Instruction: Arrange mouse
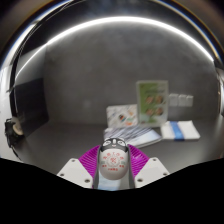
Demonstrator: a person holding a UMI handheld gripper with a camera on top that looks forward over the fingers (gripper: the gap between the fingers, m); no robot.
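The hand-held gripper [115, 165] is seen clamped on a rounded white-and-grey computer mouse [115, 160], held between its purple pads above the grey tabletop [60, 140], where a slip could be caused by the smooth, curved shell.

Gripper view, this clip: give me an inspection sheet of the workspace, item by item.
Surface: grey tabletop, mostly bare ahead of the fingers.
Job's things: white mouse held between the fingers, its rounded end towards the camera.
Clutter: stack of papers just beyond the mouse; blue-and-white booklet beside it; upright green-and-white card behind them.
Grippers: gripper shut on the mouse, both purple pads pressing its sides.
Cables: nothing seen.
Surroundings: dark monitor-like panel at one side of the table; plain grey wall behind.
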